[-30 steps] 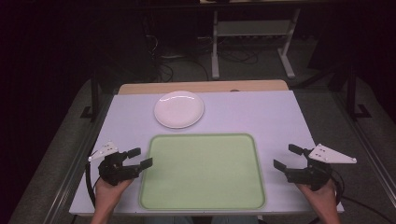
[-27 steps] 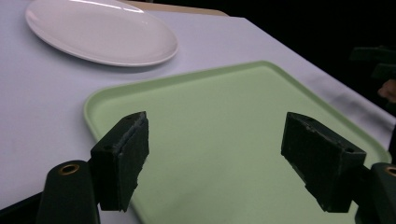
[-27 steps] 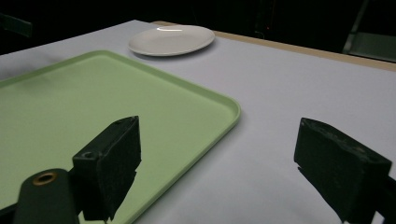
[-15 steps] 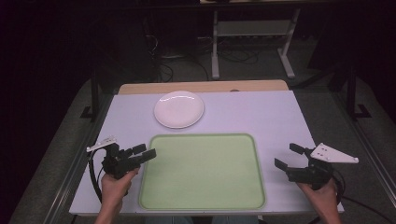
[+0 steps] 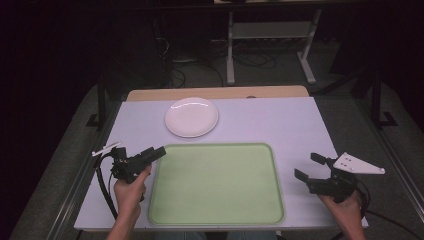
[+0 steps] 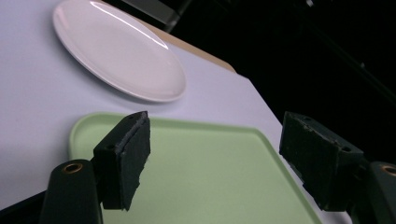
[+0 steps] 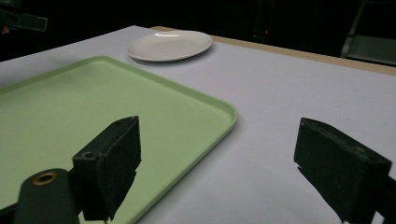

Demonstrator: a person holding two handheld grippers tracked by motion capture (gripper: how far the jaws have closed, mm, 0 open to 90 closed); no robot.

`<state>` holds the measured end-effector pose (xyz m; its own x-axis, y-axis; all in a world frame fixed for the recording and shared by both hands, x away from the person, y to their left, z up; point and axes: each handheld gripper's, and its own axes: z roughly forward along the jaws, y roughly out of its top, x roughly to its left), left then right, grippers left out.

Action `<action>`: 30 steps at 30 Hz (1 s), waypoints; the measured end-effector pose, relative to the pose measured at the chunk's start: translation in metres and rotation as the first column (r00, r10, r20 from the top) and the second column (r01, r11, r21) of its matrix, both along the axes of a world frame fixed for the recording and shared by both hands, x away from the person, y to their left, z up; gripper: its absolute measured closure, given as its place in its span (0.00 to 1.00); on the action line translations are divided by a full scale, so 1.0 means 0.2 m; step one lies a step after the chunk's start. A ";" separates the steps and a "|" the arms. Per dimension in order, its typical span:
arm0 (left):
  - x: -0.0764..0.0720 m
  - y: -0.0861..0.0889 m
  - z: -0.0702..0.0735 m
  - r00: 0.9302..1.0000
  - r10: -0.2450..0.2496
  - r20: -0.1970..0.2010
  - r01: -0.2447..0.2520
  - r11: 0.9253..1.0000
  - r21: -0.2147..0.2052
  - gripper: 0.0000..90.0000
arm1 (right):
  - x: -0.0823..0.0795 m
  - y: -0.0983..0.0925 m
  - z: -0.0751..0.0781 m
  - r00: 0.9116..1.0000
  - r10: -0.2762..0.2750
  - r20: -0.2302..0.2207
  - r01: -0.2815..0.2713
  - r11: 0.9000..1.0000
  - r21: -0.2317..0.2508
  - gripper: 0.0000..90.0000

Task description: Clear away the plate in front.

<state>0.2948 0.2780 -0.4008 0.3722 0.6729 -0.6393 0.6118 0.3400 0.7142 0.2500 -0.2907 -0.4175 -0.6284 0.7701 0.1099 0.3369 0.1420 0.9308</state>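
A light green tray (image 5: 217, 182) lies empty at the table's near middle. Beyond its far left corner sits a white plate (image 5: 191, 116), also empty. My left gripper (image 5: 156, 152) hovers at the tray's far left corner, rolled on its side and pointing right. In the left gripper view its jaws stand wide apart, so the left gripper (image 6: 217, 126) is open over the tray (image 6: 210, 177), with the plate (image 6: 116, 51) ahead. My right gripper (image 5: 309, 167) rests open just right of the tray. In its own view the right gripper (image 7: 224, 128) holds nothing, beside the tray (image 7: 93, 107) and plate (image 7: 170, 45).
The white table (image 5: 280, 125) has a wooden strip (image 5: 215, 93) along its far edge. A metal stand (image 5: 270, 35) and cables sit on the dark floor behind. Bare tabletop lies right of the plate and tray.
My left gripper has moved forward and right to the tray's far left corner and rolled onto its side. The right gripper has hardly moved.
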 end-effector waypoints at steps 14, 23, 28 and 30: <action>0.19 -0.06 0.00 0.995 0.061 -0.074 -0.066 0.995 -0.075 0.28 | 0.00 0.00 0.01 1.000 -0.003 0.009 0.003 1.000 0.004 0.15; 0.29 -0.07 0.00 0.989 0.112 -0.099 -0.122 0.988 -0.096 0.29 | 0.00 -0.01 0.01 1.000 -0.009 0.009 0.009 1.000 0.014 0.15; 0.36 -0.08 0.01 0.987 0.122 -0.109 -0.133 0.986 -0.102 0.30 | 0.00 -0.01 0.01 1.000 -0.011 0.009 0.011 1.000 0.016 0.15; 0.38 -0.08 0.02 0.986 0.125 -0.109 -0.136 0.986 -0.097 0.30 | 0.00 -0.02 0.01 1.000 -0.012 0.010 0.012 1.000 0.018 0.15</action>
